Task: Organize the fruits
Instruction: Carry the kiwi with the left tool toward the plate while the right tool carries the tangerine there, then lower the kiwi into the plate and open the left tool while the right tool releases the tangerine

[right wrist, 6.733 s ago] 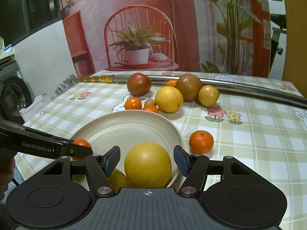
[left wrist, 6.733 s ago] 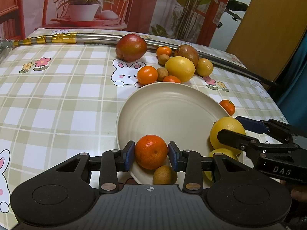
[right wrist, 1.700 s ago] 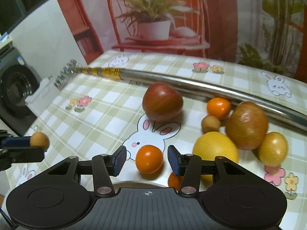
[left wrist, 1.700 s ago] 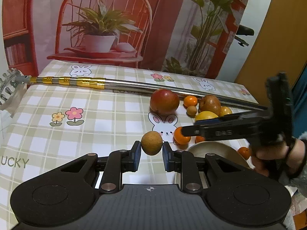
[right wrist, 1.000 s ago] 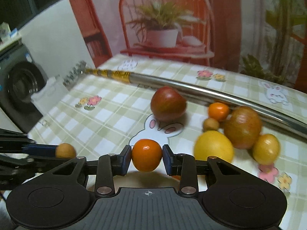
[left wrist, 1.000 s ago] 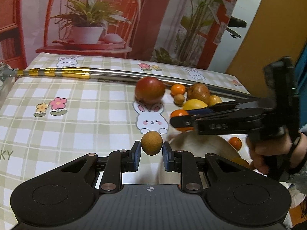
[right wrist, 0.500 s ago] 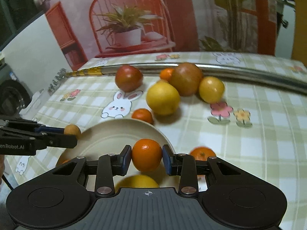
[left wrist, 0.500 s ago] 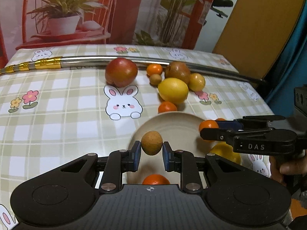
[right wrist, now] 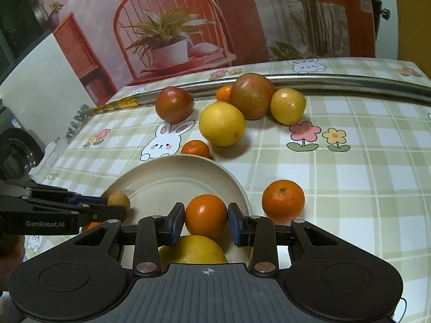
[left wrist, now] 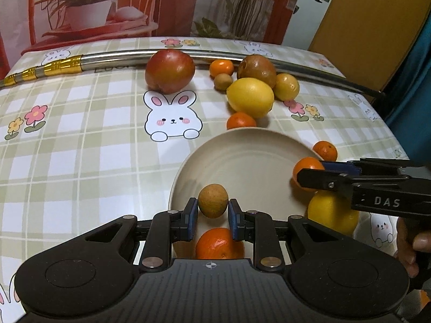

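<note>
Left wrist view: we are holding a small brown fruit (left wrist: 212, 200) in the left gripper (left wrist: 211, 219), jaws pressed on its two sides, and we are carrying it over the near part of the cream plate (left wrist: 242, 150), so that letting go should drop it inside the rim. Below it, at 6 o'clock on the plate, a mandarin (left wrist: 216, 243) is sitting already, and a big yellow citrus (left wrist: 332, 214) is resting at the plate's 4 o'clock edge.

At 3 o'clock the right gripper (right wrist: 206, 224) is coming in with a tangerine (right wrist: 206, 215) clamped between its jaws, hovering over that same edge; we judge both fruits are about to be released into the plate.

Just past the rim at 2 o'clock a loose orange (left wrist: 325, 150) is waiting on the tablecloth (left wrist: 80, 134). Farther out, at 12 o'clock, the unsorted cluster is lying: a small orange fruit (left wrist: 240, 121) touching the rim, then a lemon (left wrist: 250, 97), a red apple (left wrist: 169, 70) and others against the metal pole (left wrist: 107, 58), which is probably stopping them from rolling.
</note>
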### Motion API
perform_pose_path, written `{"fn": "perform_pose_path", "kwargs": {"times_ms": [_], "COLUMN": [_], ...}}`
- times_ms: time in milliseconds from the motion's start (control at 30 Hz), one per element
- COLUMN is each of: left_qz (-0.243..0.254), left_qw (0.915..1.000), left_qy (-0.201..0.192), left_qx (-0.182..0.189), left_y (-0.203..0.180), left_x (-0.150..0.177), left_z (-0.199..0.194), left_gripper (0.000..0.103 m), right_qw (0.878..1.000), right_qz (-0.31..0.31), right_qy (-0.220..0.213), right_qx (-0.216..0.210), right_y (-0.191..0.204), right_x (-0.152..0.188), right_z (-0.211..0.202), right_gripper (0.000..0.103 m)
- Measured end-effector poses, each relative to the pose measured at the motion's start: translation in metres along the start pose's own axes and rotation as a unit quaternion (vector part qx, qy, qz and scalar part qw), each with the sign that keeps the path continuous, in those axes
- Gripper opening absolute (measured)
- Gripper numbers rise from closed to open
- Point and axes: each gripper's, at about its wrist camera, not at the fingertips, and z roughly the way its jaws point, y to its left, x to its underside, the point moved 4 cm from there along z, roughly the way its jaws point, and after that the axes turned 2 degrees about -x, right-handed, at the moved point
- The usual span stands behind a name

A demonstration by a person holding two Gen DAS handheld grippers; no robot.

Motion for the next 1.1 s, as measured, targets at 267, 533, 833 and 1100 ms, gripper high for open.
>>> {"fn": "perform_pose_path", "kwargs": {"times_ms": [267,533,833,1100], "left_qz": [-0.002,-0.013,-0.031,-0.05], "left_qw": [0.9998,0.9986,0.9955,0.993], "left_qy": [-0.009,-0.034,-0.081,-0.103], "left_qx": [-0.017,-0.039,-0.037,-0.029], "left_y": [-0.002,-0.002,-0.004,-0.005], "left_x": [0.005,0.011,0.023,0.028], "left_z": [-0.001,-0.008,-0.031,-0.041], "left_gripper": [0.026,0.026,0.033,0.033], "right_qw": [1.0,0.999,0.999,0.998], "right_qz": [0.0,-0.027,-0.033,-0.041], "right_qy": [-0.006,-0.012,-0.028,-0.048], "right_qx": [0.012,0.029,0.02,0.031], "right_y": [-0.002,0.005,0.008,0.008], "right_x": [0.001,0.002,0.003,-0.003], "right_z": [-0.001,-0.004,-0.013,-0.026], "right_gripper": [0.033,0.033,0.035,0.035]}}
